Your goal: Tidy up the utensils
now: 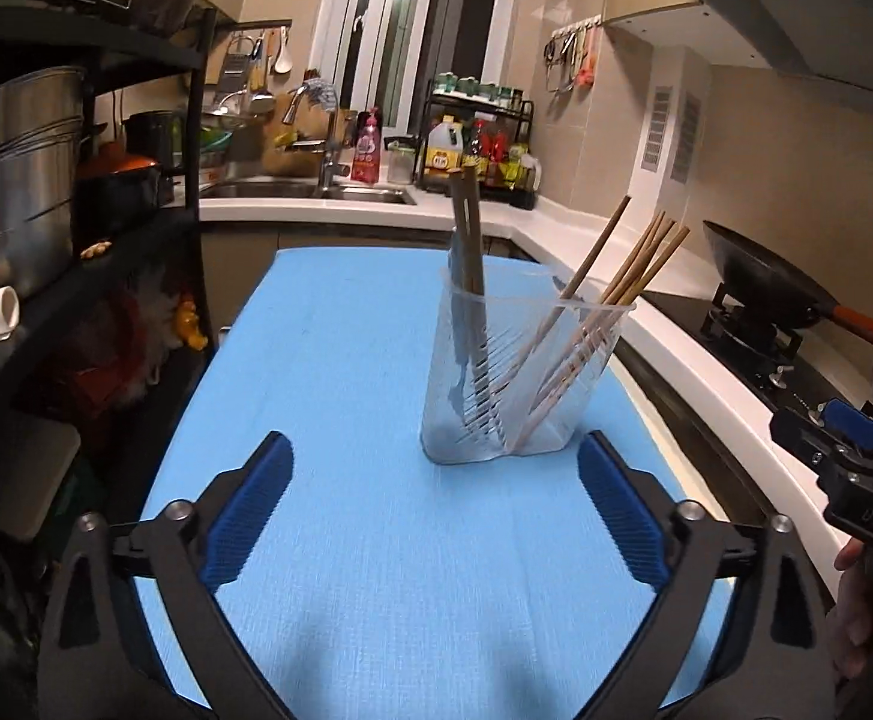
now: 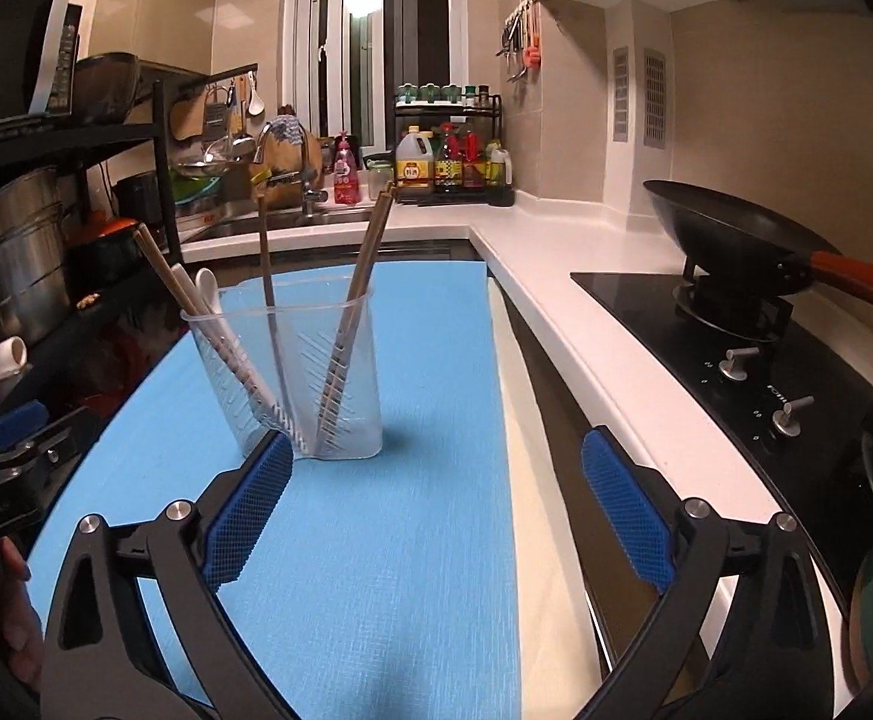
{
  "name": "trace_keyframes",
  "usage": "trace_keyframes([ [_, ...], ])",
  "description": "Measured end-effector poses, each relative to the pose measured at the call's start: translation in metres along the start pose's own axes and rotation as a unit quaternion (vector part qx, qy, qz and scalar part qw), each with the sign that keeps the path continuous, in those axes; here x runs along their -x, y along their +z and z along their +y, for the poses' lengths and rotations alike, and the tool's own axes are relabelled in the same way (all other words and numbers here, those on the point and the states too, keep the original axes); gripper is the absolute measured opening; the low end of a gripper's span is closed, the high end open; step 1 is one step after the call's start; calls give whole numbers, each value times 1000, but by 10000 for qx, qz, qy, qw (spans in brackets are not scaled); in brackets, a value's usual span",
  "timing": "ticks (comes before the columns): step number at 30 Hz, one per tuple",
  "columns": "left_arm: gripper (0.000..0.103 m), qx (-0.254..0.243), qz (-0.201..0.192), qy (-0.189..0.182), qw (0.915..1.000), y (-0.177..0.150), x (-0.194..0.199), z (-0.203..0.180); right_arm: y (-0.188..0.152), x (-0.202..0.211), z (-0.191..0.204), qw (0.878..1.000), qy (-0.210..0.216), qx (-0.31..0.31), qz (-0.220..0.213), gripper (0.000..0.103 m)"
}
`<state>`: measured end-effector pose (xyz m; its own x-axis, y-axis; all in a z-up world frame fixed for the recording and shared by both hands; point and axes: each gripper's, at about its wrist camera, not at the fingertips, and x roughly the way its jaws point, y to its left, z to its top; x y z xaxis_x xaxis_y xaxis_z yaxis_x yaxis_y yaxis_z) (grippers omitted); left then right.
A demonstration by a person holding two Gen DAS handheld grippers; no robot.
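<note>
Your blue mat (image 1: pixel 376 540) covers the counter (image 2: pixel 532 420). On it stands the clear utensil holder (image 1: pixel 520 372), upright, with chopsticks (image 1: pixel 634 264) leaning in its compartments and a white spoon (image 2: pixel 205 288). Your left tongs (image 1: pixel 436 510) and right tongs (image 2: pixel 436 504) are both spread wide, gripping nothing, just short of the holder.

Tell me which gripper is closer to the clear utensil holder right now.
Hard to call, roughly equal. The left gripper sits in front of the utensil holder, slightly to its left. The right gripper is in front, offset right.
</note>
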<state>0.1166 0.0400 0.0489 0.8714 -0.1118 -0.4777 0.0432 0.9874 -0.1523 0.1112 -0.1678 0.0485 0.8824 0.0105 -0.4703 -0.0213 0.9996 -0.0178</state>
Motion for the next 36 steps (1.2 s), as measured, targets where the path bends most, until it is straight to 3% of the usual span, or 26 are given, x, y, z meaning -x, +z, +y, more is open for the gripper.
trace_keyframes([
  [6, 95, -173, 137, 95, 9997, -6, -10, -8, -3, -4, 10, 9992, -245, 273, -140, 97],
  [15, 95, -140, 145, -75, 9998, -10, -8, -10, -5, -3, 15, 9994, -199, 269, -117, 98],
  [36, 95, -189, 55, -21, 9998, -10, -2, -15, -8, -3, 19, 9991, -224, 322, -183, 98],
])
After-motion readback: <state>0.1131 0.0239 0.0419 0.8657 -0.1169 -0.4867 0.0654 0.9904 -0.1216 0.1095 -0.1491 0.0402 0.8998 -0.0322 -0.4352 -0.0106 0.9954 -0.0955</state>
